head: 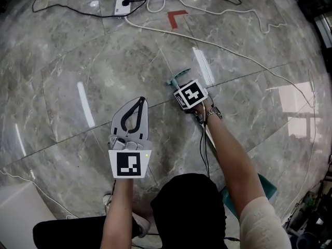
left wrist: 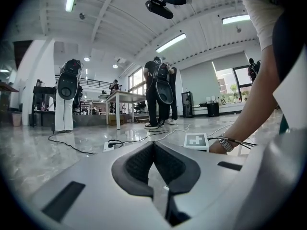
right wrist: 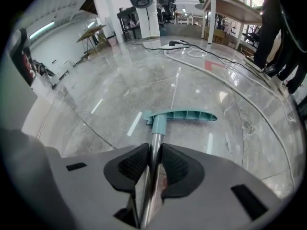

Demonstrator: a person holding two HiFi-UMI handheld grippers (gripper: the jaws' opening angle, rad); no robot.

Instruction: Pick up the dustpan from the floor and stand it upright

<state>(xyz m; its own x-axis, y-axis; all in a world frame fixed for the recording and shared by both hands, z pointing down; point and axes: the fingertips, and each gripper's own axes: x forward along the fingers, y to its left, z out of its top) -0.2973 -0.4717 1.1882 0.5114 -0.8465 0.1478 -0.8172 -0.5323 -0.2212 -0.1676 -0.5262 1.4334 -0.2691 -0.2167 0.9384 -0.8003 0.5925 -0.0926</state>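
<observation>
Right gripper [right wrist: 153, 153], pointed steeply down at the floor: its two dark pads are clenched on the metal shaft [right wrist: 154, 140] of the dustpan [right wrist: 157, 126], one pad against each side, with the shaft running straight up the middle of the right gripper view. Just past the fingertips the shaft enters a teal collar and ends in a teal crossbar grip [right wrist: 184, 115], which lies flat and low over the grey marble floor [right wrist: 144, 75]; whether it touches the tiles cannot be told. In the head view that same teal grip [head: 178, 78] shows just beyond the right gripper's marker cube [head: 191, 94], on the side away from the person, while the rest of the shaft runs back toward the person beneath the right forearm, whose wrist bears a watch [head: 213, 113]. Left gripper [left wrist: 153, 146]: pads drawn together at the tips with nothing between them, held nearly level and low over the floor. It sits to the left of the right gripper, apart from the dustpan and not touching it. Farther out on the floor lie a red corner mark [head: 176, 17], a white power strip [head: 123, 2] with black leads, and a long white cable [head: 233, 51] crossing beyond the dustpan's grip.
</observation>
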